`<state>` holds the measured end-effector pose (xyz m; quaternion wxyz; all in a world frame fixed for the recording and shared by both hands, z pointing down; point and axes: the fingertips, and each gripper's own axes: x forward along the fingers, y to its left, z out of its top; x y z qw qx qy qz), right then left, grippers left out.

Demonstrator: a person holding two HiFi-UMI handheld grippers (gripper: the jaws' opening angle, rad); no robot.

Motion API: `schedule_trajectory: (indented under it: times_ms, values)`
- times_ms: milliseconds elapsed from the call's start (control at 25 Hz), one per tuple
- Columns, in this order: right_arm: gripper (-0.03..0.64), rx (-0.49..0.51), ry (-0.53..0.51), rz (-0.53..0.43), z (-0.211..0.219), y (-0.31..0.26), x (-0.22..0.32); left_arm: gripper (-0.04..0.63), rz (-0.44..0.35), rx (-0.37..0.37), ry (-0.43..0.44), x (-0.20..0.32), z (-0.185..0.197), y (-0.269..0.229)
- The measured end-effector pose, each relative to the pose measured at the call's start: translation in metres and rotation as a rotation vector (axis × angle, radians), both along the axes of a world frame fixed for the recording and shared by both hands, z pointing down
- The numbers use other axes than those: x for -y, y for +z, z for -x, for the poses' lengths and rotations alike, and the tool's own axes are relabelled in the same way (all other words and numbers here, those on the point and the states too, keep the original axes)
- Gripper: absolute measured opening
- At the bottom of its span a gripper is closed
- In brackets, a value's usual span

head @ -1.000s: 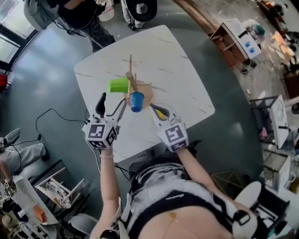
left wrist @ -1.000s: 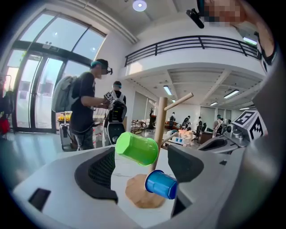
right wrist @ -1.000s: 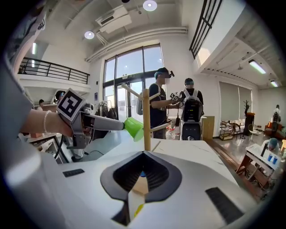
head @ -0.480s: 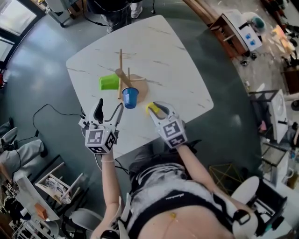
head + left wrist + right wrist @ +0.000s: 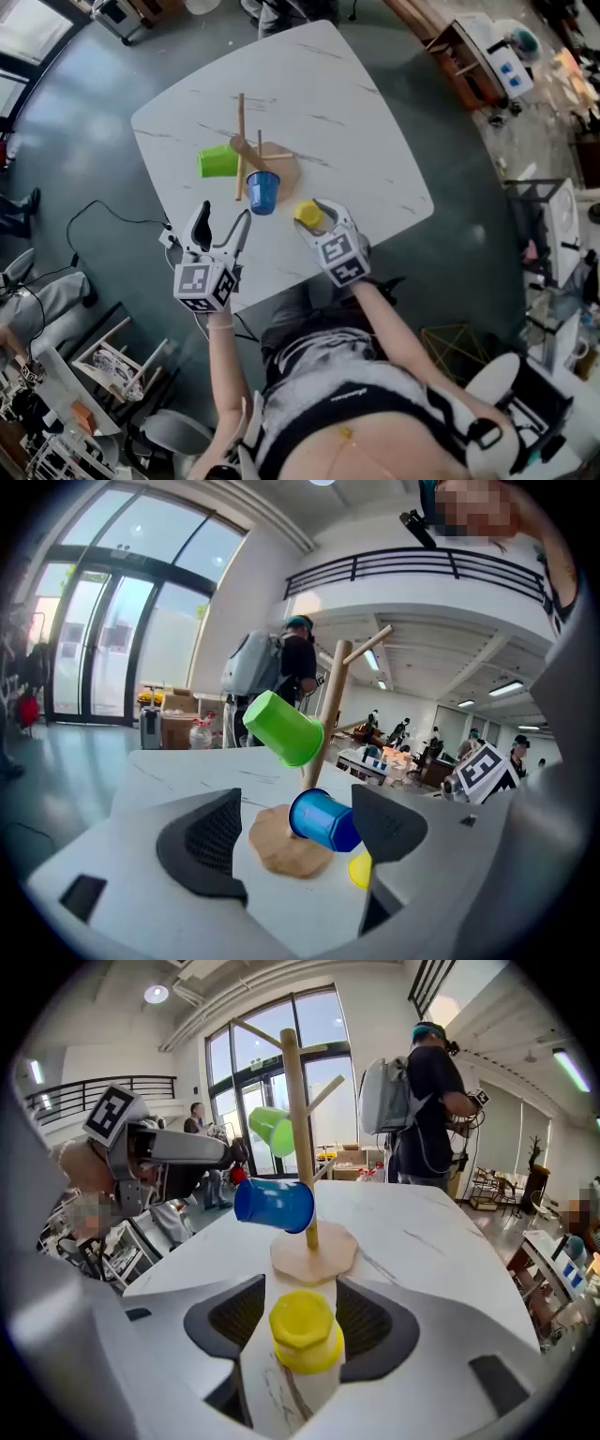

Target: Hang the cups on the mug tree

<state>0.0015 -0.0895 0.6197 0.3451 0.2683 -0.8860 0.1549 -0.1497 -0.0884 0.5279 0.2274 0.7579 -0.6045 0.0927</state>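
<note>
- Two cups already hang on the mug tree (image 5: 284, 164): the green cup (image 5: 216, 161) on a higher peg and the blue cup (image 5: 262, 192) on a lower peg, just above the wooden base.
- One cup is left. The yellow cup (image 5: 307, 213) stands on the table (image 5: 356, 122), near the base of the tree and on your side of it. It seems to stand with its mouth down.
- I judge the task as about two thirds done. At least one bare peg shows near the top of the tree in the right gripper view, so there is a place for the yellow cup.
- Your right gripper (image 5: 302, 1316) is low over the table, with the yellow cup between its jaws. The jaws are opening now and already stand wide. A strip of table shows between the cup and the pad at its left, and the other pad looks close to the cup but not pressing. So you have no hold on the cup at this moment.
- Your left gripper (image 5: 295, 841) has its jaws wide apart and holds nothing. It is over the near edge of the table and looks toward the tree. The blue cup only appears between its jaws because it hangs behind them.
- To finish, you need to close on the yellow cup, lift it, turn it, and slide it onto a free peg without pushing the tree or the blue cup.
</note>
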Motion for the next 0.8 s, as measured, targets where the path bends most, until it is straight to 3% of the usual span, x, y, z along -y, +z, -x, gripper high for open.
schedule_trajectory:
  times_ms: [360,800]
  values:
    - [0.261,-0.110,-0.041,0.027,-0.005,0.034,-0.006,0.380,0.015,-0.017,-0.017,-0.006,0.000,0.005]
    - [0.255,-0.065,-0.038,-0.021,-0.003,0.015,0.005,0.380,0.009,-0.013,0.001,-0.005,-0.005,0.000]
